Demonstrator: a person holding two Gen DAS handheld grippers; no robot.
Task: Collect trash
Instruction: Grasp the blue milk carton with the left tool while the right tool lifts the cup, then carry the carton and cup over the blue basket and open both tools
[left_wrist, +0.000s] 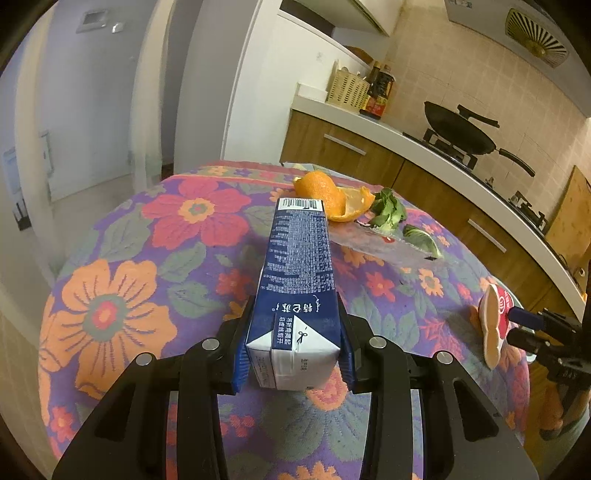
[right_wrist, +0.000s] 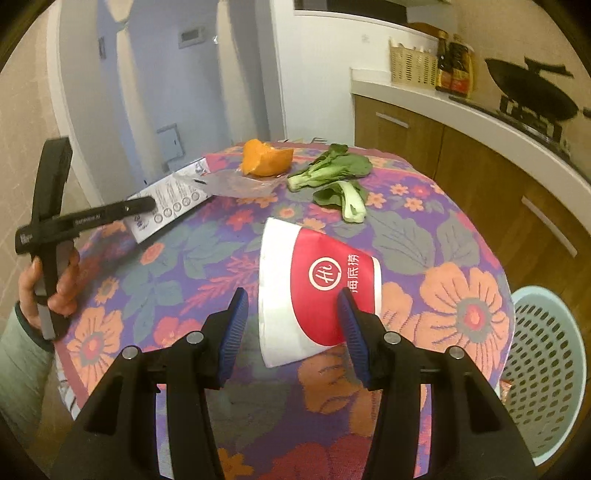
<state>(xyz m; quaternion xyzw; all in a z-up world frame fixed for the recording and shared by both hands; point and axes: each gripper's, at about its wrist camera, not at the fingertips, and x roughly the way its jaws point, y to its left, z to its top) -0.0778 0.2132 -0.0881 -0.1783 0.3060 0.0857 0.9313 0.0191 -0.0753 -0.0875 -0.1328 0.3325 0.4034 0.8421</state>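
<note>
Right wrist view showed the right gripper (right_wrist: 291, 332) spread around a flattened paper cup (right_wrist: 317, 291) (neither pad pressing) on the floral table (right_wrist: 461, 295); squeezing first seemed wise. Left gripper (left_wrist: 293, 354) pinched the milk carton (left_wrist: 299, 280).

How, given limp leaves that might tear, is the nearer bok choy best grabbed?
Probably the white stalk end of the bok choy piece, coming from the near side: the stalk points toward the right claw, lies flat and looks firmer than the leaf.
</note>
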